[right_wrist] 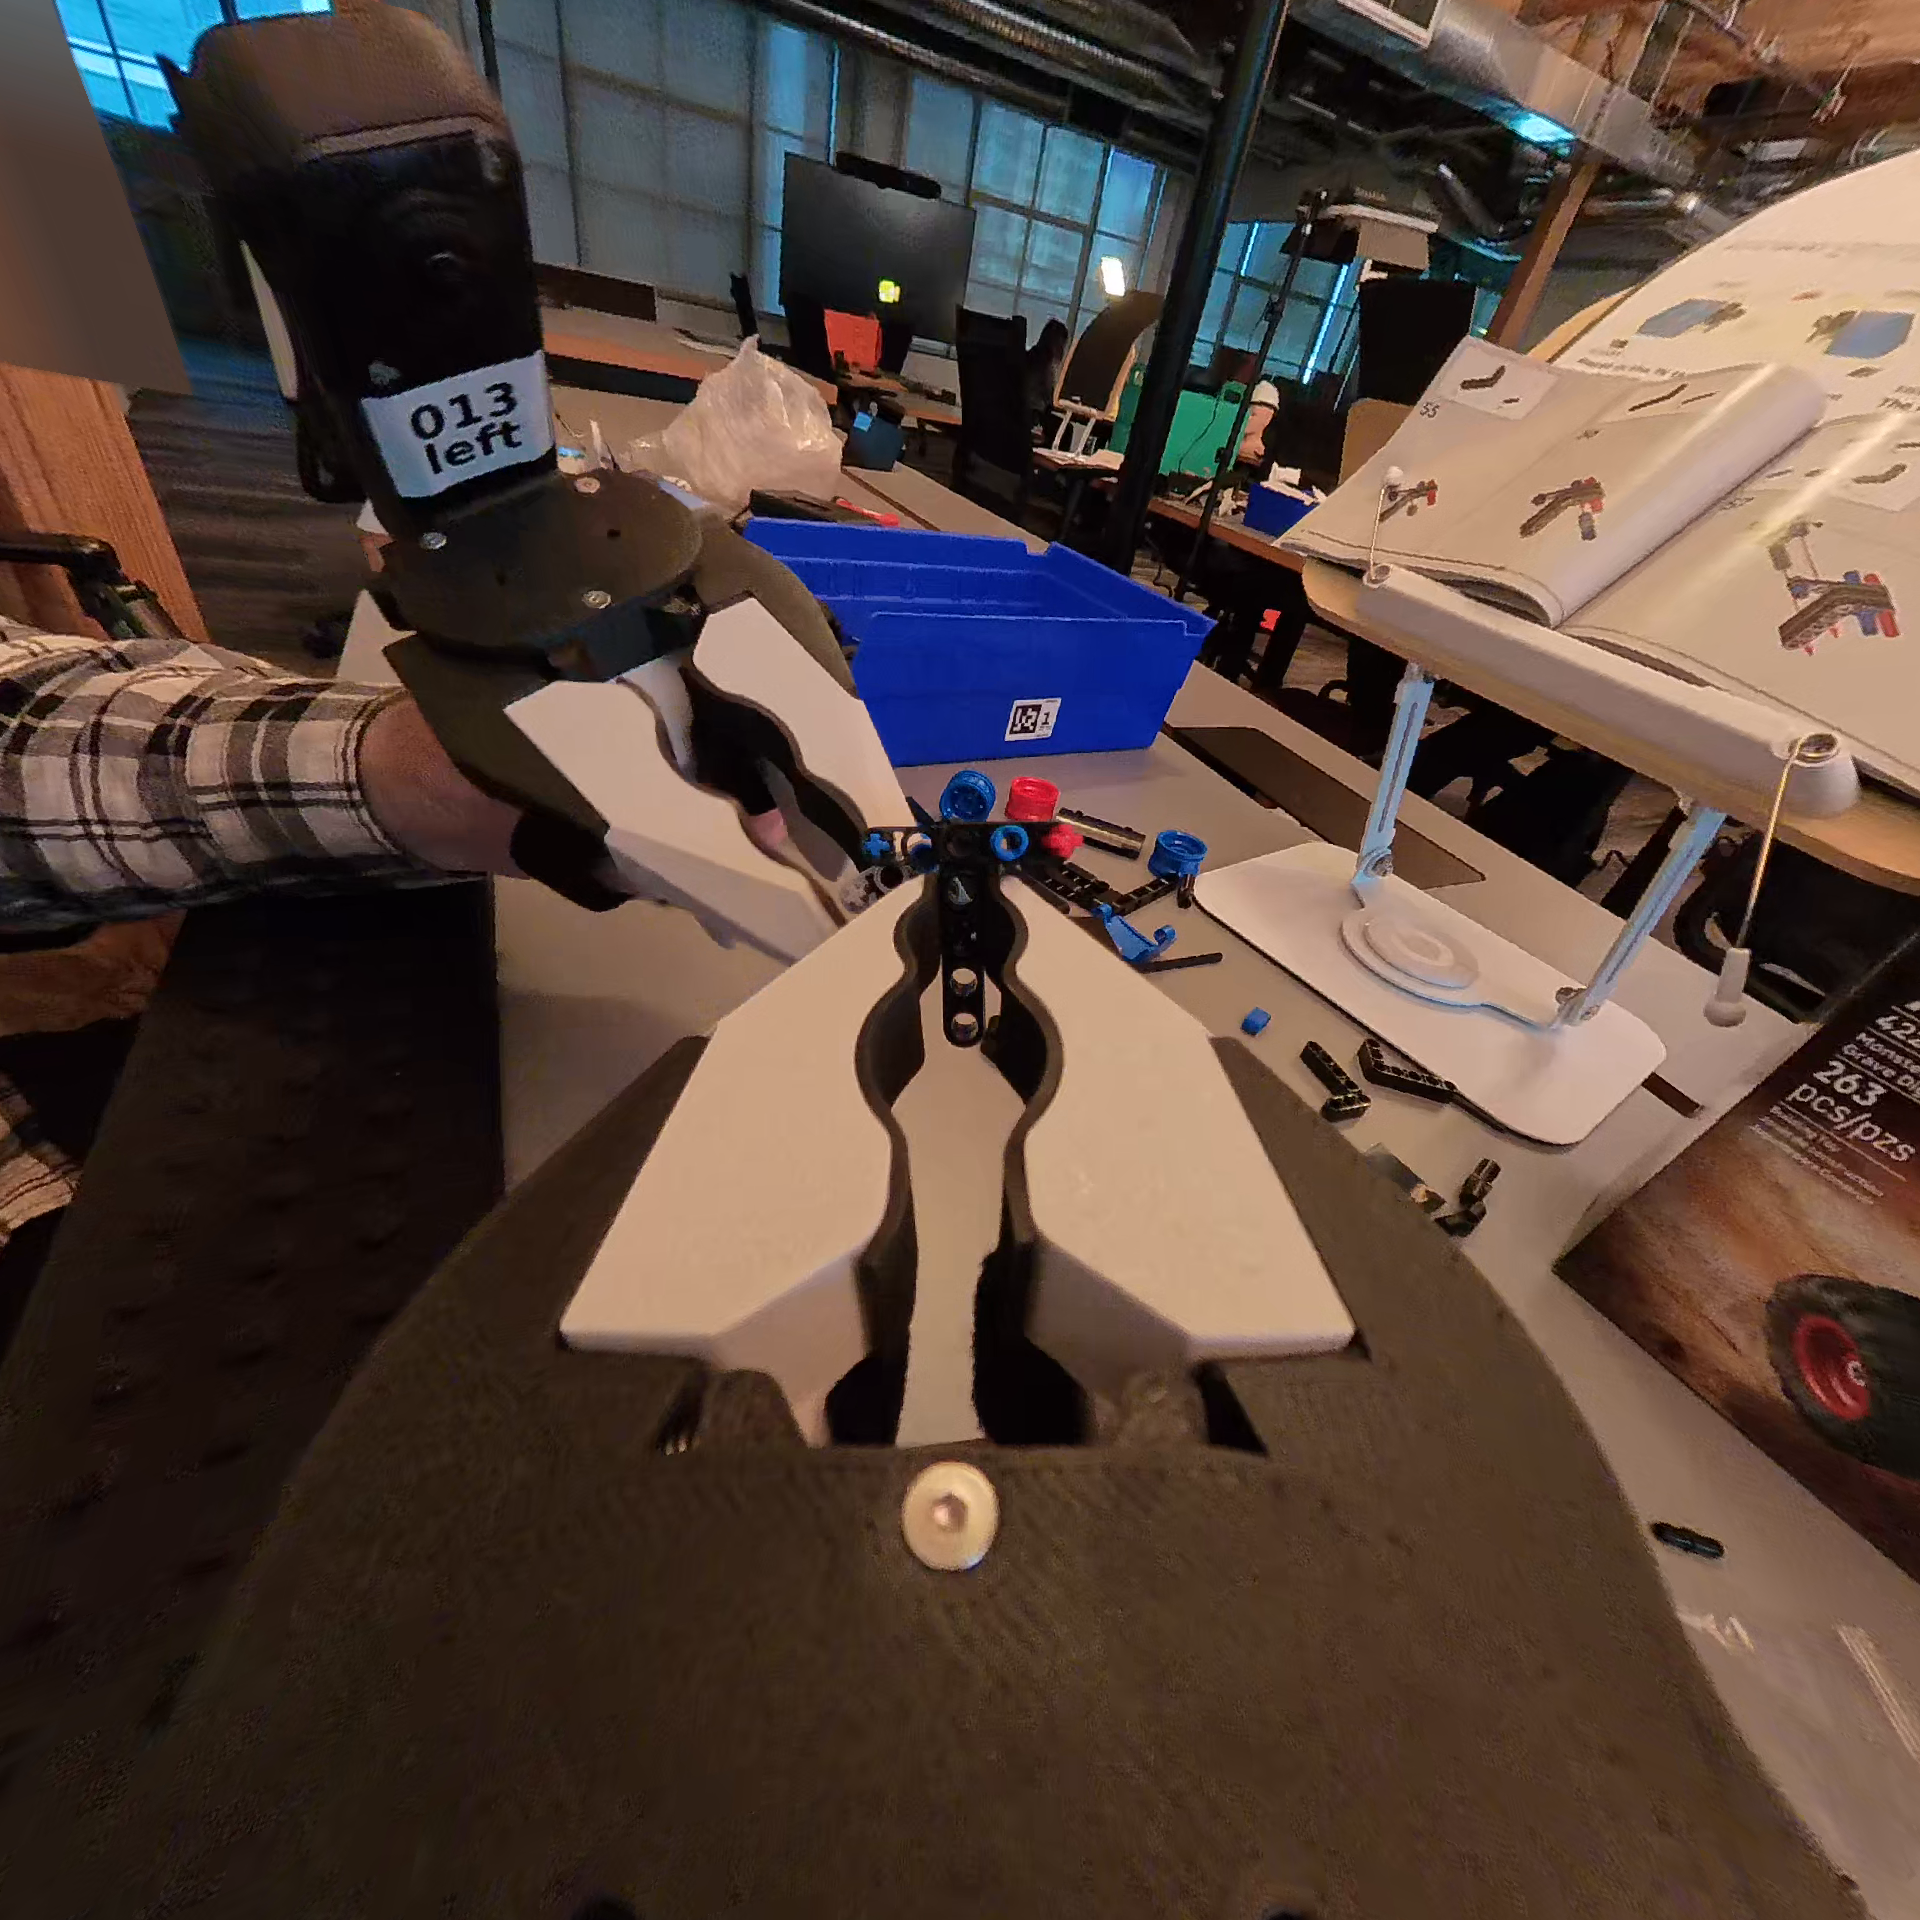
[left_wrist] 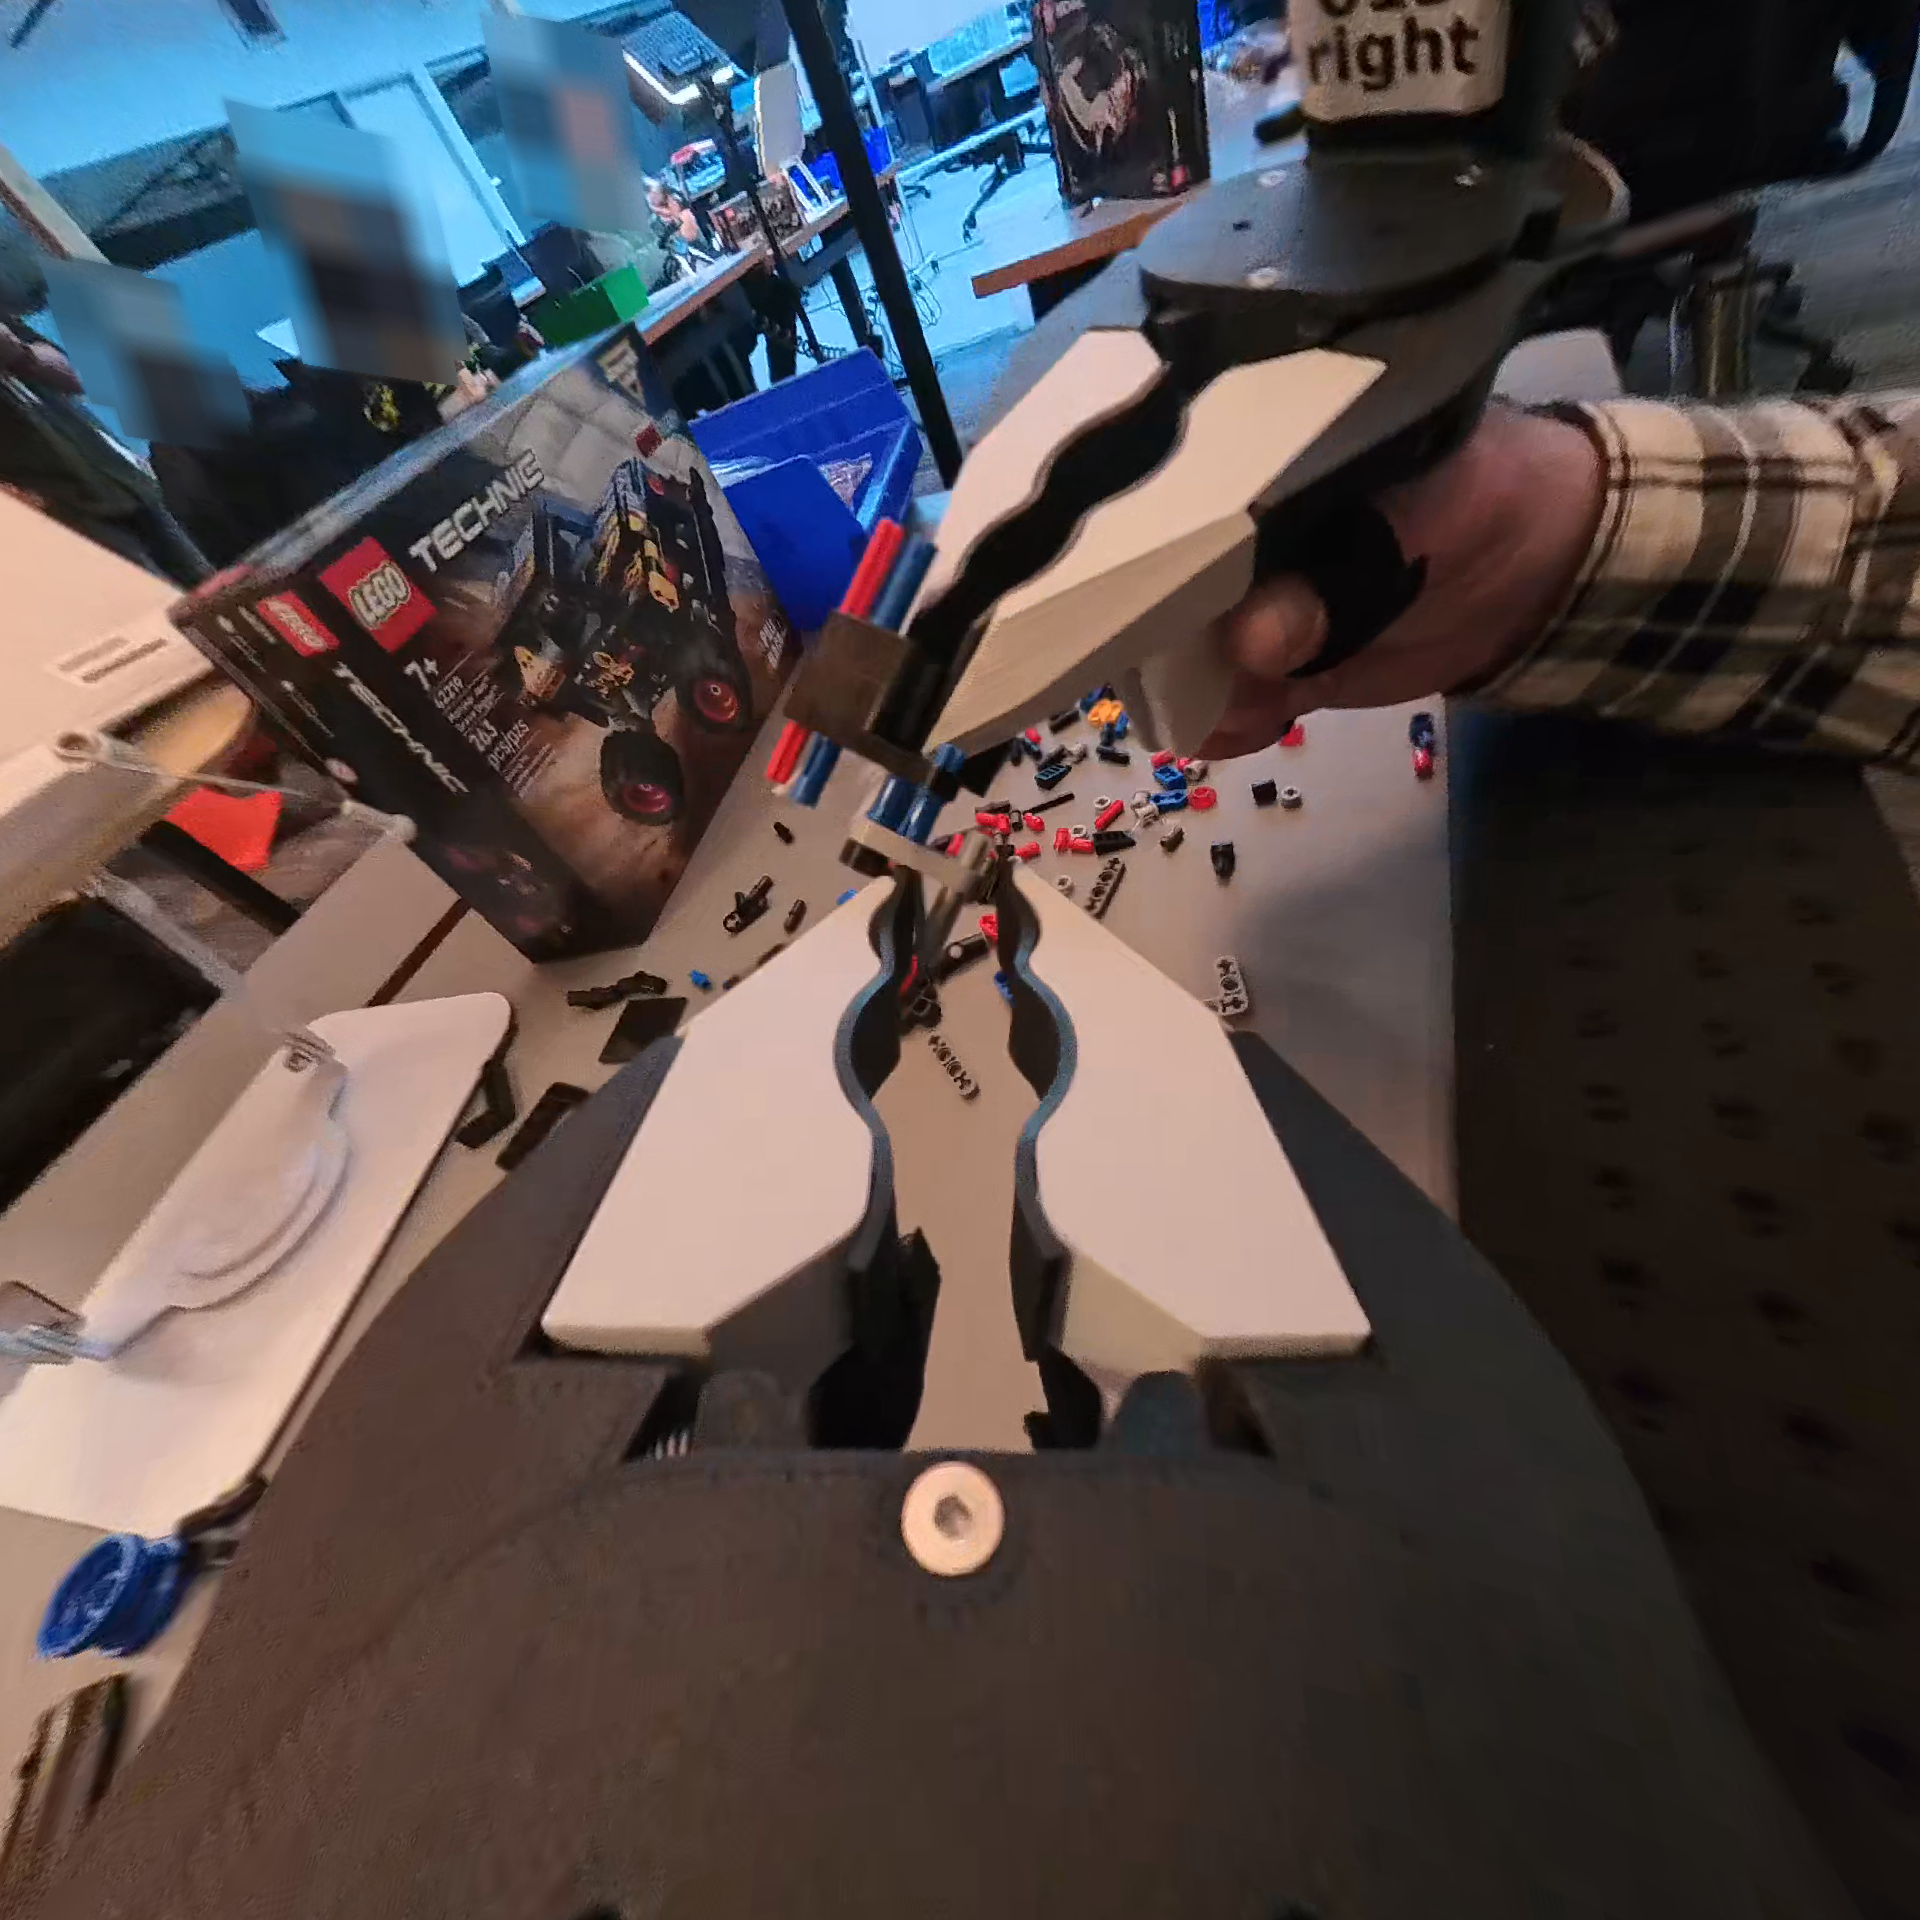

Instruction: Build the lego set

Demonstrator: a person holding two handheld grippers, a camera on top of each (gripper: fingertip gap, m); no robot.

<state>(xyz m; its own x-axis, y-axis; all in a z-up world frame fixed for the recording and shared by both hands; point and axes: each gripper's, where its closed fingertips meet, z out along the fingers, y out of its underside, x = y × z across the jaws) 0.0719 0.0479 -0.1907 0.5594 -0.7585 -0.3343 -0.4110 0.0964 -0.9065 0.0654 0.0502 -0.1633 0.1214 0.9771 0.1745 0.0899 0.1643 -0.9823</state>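
My right gripper [right_wrist: 958, 883] is shut on a partly built Lego assembly [right_wrist: 961, 977], a black holed beam with a cross beam and blue pins at its top. In the left wrist view the right gripper [left_wrist: 920, 675] comes in from the upper right, and the assembly [left_wrist: 847, 665] shows red and blue axles through dark beams. My left gripper [left_wrist: 951, 883] is shut on a small grey piece [left_wrist: 961, 868] and holds it just under the assembly, touching or nearly so. In the right wrist view the left gripper [right_wrist: 852, 883] comes in from the left with that grey piece [right_wrist: 860, 883].
Both grippers are held above a grey table [left_wrist: 1299, 935] strewn with loose red, blue and black pieces [left_wrist: 1122, 800]. The Lego box [left_wrist: 499, 665] stands at the left. A blue bin [right_wrist: 987, 644] sits behind. An open instruction booklet [right_wrist: 1558, 520] lies on a white stand at the right. Blue and red wheel hubs [right_wrist: 966, 795] lie beyond the assembly. Only a small space, under 4 cm, lies between the two pairs of fingers.
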